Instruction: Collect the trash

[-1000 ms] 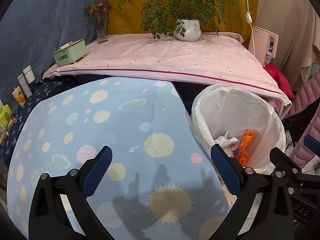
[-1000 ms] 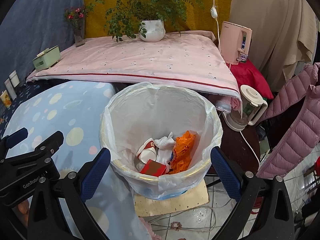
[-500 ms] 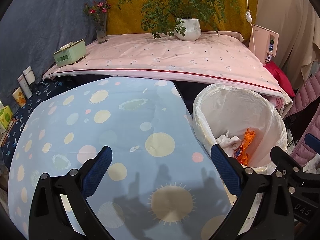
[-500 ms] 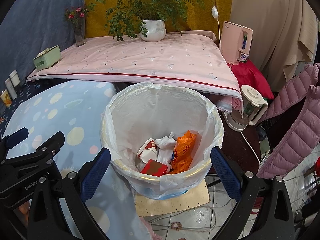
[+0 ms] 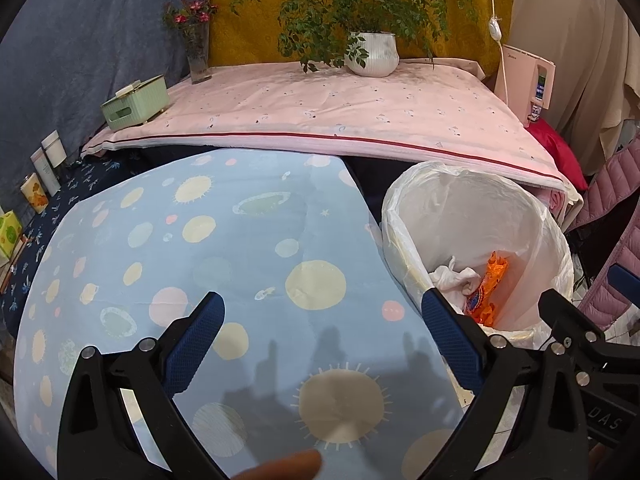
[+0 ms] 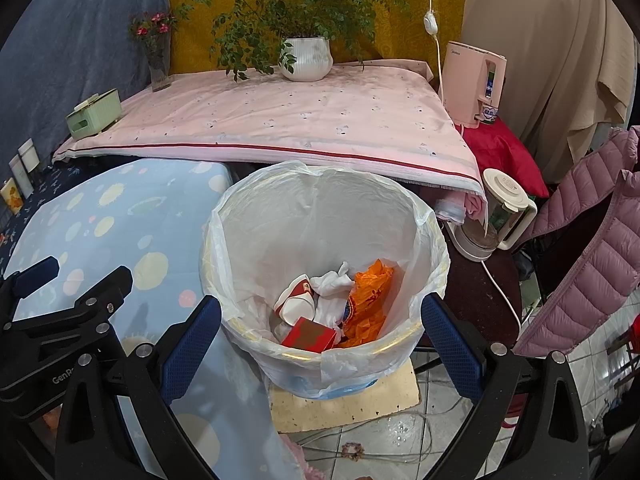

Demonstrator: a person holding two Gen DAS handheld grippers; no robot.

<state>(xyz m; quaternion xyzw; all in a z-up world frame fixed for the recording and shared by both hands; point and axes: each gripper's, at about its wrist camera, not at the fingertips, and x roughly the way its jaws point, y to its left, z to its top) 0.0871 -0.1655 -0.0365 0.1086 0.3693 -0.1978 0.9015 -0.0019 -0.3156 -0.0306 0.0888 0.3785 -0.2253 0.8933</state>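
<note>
Almost nothing has shifted since a moment ago. Left gripper (image 5: 320, 332), fingers spread and empty, hovers over the bare spotted cloth (image 5: 208, 240); right gripper (image 6: 320, 332), likewise spread, frames the lined bin (image 6: 434, 240) holding the trash (image 6: 332, 304). Descending could snag the liner; a kettle (image 6: 500, 212) stands beyond the right finger.

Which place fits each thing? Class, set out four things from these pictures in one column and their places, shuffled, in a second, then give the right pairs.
Things:
1. orange wrapper
2. potted plant
3. green box
4. kettle

Places:
A. far edge of the pink-covered table
B. inside the lined bin
C. low down, right of the bin
D. left end of the pink-covered table

Pairs: 1-B, 2-A, 3-D, 4-C
</note>
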